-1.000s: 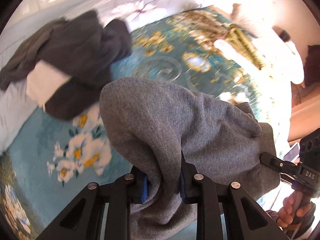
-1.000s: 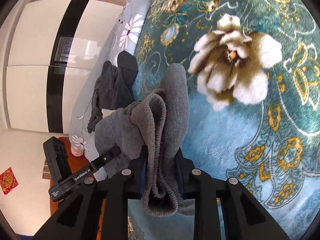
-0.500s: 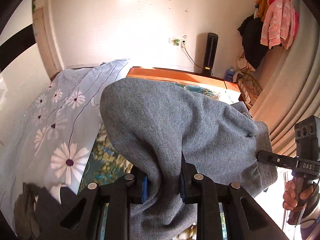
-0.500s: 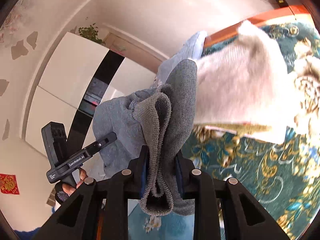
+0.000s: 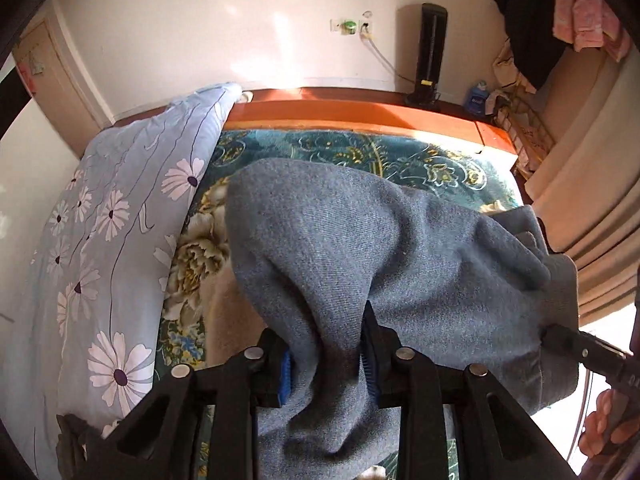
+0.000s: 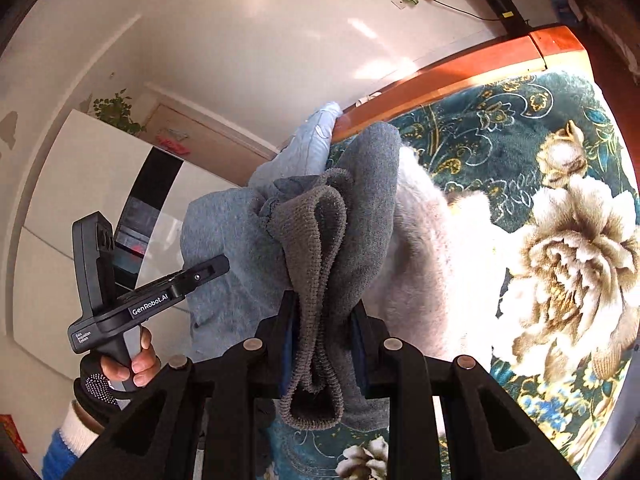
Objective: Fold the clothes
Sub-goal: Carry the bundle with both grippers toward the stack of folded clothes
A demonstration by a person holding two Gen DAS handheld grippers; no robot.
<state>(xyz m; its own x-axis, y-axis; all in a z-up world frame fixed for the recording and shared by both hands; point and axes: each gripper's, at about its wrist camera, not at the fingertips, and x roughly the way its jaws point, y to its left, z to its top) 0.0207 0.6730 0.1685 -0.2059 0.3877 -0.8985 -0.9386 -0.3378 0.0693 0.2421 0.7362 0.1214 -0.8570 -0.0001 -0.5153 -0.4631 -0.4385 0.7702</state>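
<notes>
Left wrist view: the left gripper (image 5: 326,364) has a fold of the grey garment (image 5: 400,248) between its fingers (image 5: 282,372), whose jaws have just been opening; a gap shows beside the blue pad on the left, so the cloth hangs loosely between spread fingers rather than being pinched; the garment drapes forward over the gripper, above the bed (image 5: 360,148) with its dark teal floral blanket; a pale blue quilt with daisies (image 5: 108,240) lies along the left side of the bed; the orange wooden bed frame (image 5: 360,114) runs beneath a white wall; at the right edge, the right gripper's tip enters the garment's far end. Right wrist view: the right gripper (image 6: 322,344) pinches a bunched ribbed edge of the grey garment (image 6: 320,240) between its fingers (image 6: 360,340), pressed tight on the cloth; the garment stretches leftward to the left gripper (image 6: 160,300), held in a gloved hand (image 6: 116,372); a white fluffy cloth (image 6: 440,248) lies on the bed (image 6: 520,120) just behind the garment.
</notes>
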